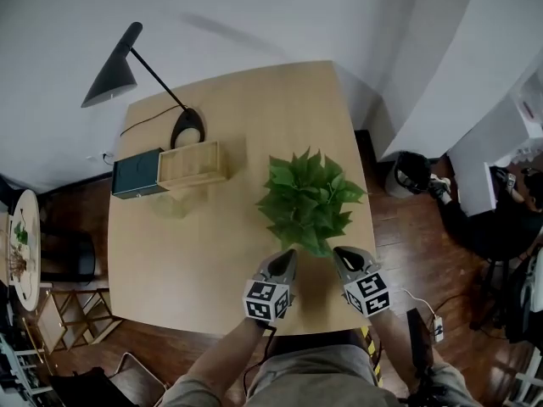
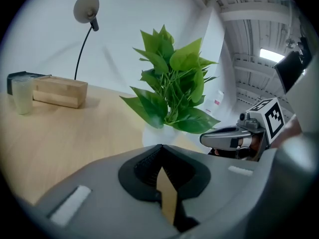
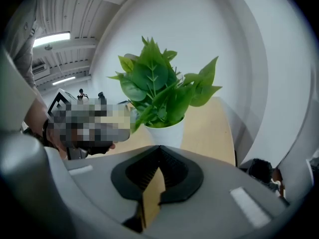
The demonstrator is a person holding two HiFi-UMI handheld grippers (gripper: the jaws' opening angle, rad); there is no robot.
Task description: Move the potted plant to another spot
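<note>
The potted plant [image 1: 309, 197], green leaves in a white pot [image 3: 166, 133], stands on the wooden table [image 1: 212, 261] toward its right side. Both grippers sit just in front of it, near the table's front edge. My left gripper [image 1: 291, 253] is at the plant's near left, my right gripper [image 1: 338, 251] at its near right. Each has its jaws shut with nothing between them, and neither touches the plant. The left gripper view has the plant [image 2: 169, 91] ahead and the right gripper [image 2: 230, 139] beside it. The pot is hidden by leaves in the head view.
A black desk lamp [image 1: 127, 66] stands at the table's back left. Beside it lie a wooden box [image 1: 193, 164], a dark green box [image 1: 136, 174] and a clear cup [image 2: 22, 95]. A dark bin [image 1: 412, 173] stands on the floor right of the table.
</note>
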